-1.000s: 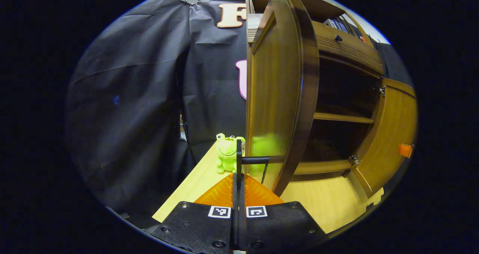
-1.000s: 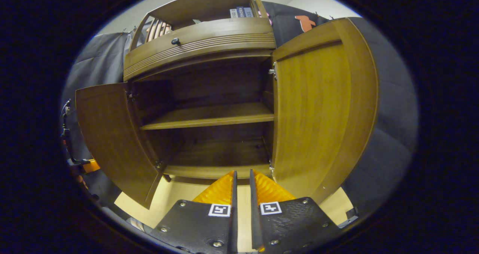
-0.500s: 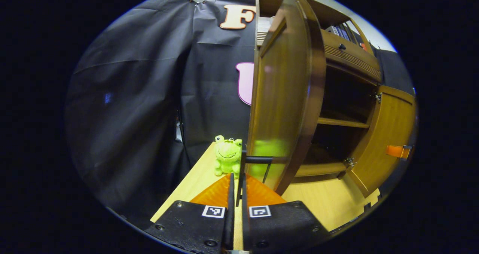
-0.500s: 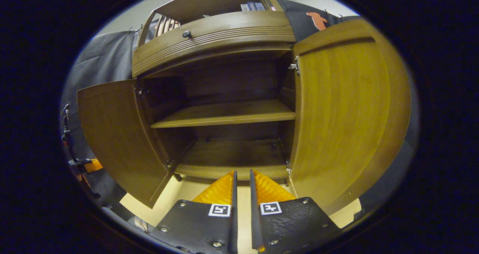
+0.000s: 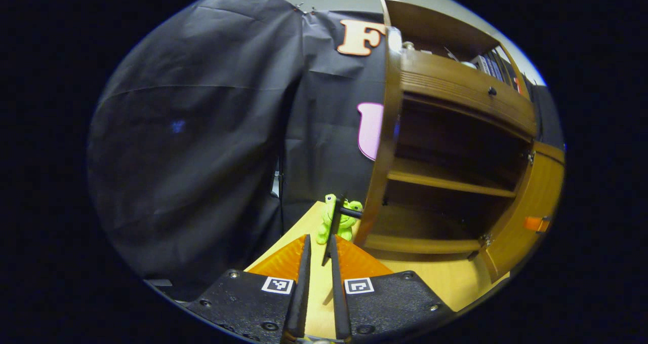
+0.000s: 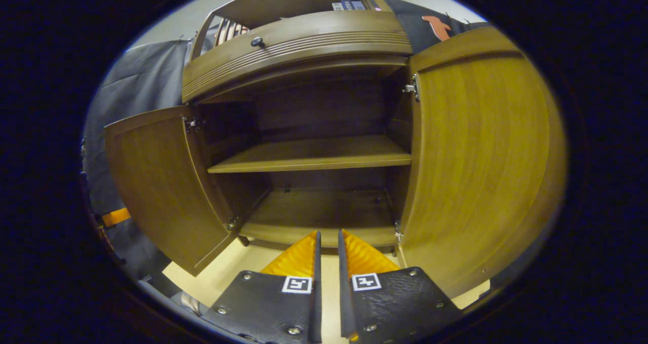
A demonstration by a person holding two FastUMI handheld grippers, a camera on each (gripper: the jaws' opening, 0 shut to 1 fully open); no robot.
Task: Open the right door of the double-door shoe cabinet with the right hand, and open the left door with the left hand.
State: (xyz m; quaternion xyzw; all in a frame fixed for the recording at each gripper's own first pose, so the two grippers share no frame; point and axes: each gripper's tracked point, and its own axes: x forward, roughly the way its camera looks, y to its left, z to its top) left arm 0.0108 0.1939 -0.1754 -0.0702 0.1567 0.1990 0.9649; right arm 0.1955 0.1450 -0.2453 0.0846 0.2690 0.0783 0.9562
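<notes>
Both curved, glossy brown wood doors of the shoe cabinet (image 6: 314, 146) are swung wide: left door (image 6: 157, 182) and right door (image 6: 481, 161) flank two bare shelves. The left gripper (image 5: 319, 242) has its ribbed orange fingers a bit apart, the door's thin black handle (image 5: 338, 215) just ahead, a fuzzy green frog toy (image 5: 340, 222) behind. The right gripper (image 6: 328, 242) sits slightly spread over the pale tabletop (image 6: 223, 273), holding nothing, facing the opening.
</notes>
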